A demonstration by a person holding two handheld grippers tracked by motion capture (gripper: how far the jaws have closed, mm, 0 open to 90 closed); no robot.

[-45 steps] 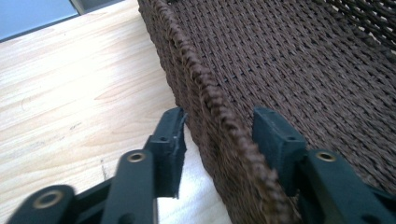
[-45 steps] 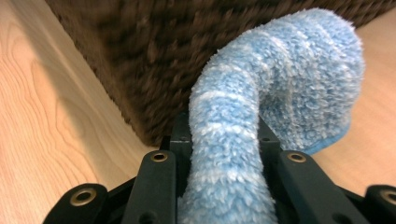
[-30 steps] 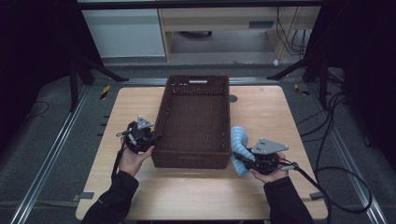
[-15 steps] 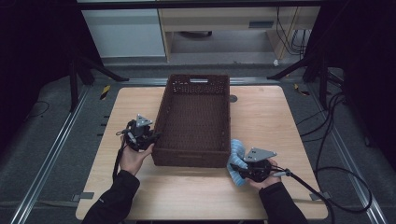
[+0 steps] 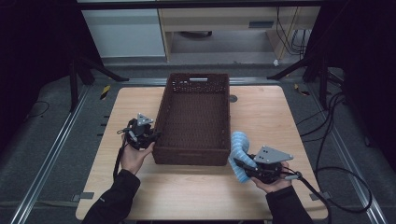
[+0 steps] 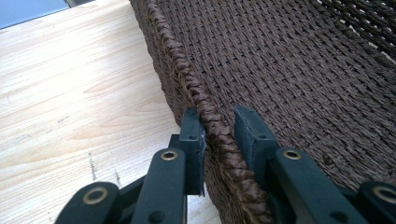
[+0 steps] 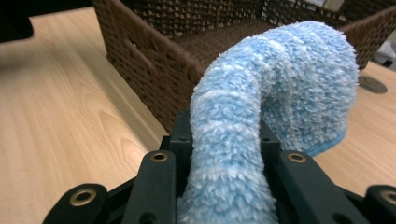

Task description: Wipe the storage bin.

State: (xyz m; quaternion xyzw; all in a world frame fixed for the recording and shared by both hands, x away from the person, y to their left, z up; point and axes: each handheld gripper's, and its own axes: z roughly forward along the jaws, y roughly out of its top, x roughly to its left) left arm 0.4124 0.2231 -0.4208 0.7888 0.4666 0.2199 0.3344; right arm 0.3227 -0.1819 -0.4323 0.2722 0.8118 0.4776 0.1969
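My right tongs are clamped on a fluffy blue sock, just beside the basket. It's soft, light and floppy, so I pinch it mid-length. My left tongs grip the basket's braided rim.

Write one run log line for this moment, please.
left gripper: shut on basket rim | right gripper: shut on blue sock | basket: empty

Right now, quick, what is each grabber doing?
Left gripper: closed on the braided rim of the brown woven basket.
Right gripper: closed on the fluffy light-blue striped sock, beside the basket.
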